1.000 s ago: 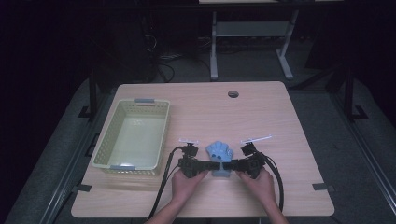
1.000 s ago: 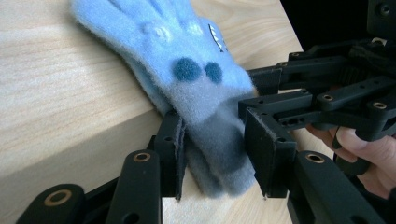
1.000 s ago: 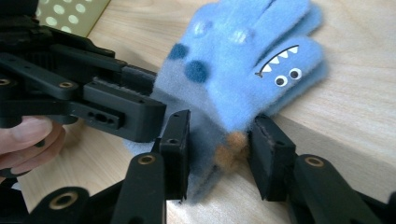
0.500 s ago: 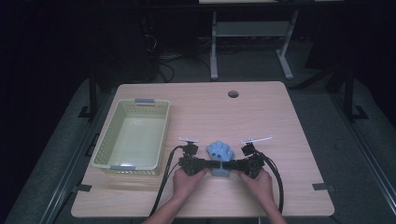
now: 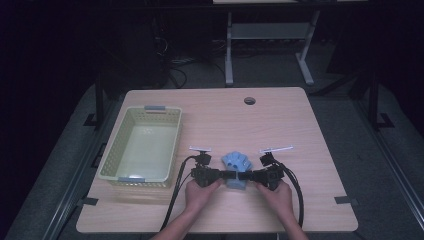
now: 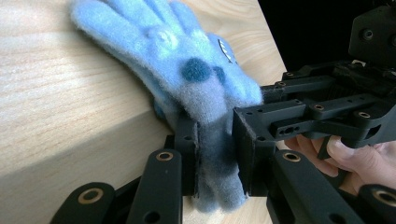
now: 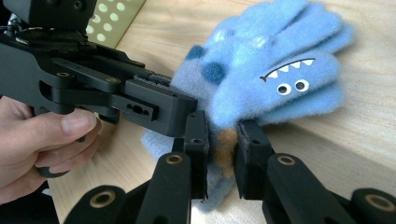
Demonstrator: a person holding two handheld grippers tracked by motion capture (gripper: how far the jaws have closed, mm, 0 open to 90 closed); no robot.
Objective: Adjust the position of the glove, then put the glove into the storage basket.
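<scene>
I have the blue fleece monster glove (image 5: 236, 165) low in the centre of the high view, lying on the wooden table (image 5: 300, 130) right of the pale green basket (image 5: 141, 146). My left gripper (image 6: 215, 149) has just been closing and now pinches the glove's cuff; my right gripper (image 7: 222, 151) likewise clamps the cuff from the opposite side.

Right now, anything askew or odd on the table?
Nothing damaged or spilled. The blue monster glove lies bunched, pinched at the cuff by the left hand-held gripper and right hand-held gripper. The yellow basket sits square.
</scene>
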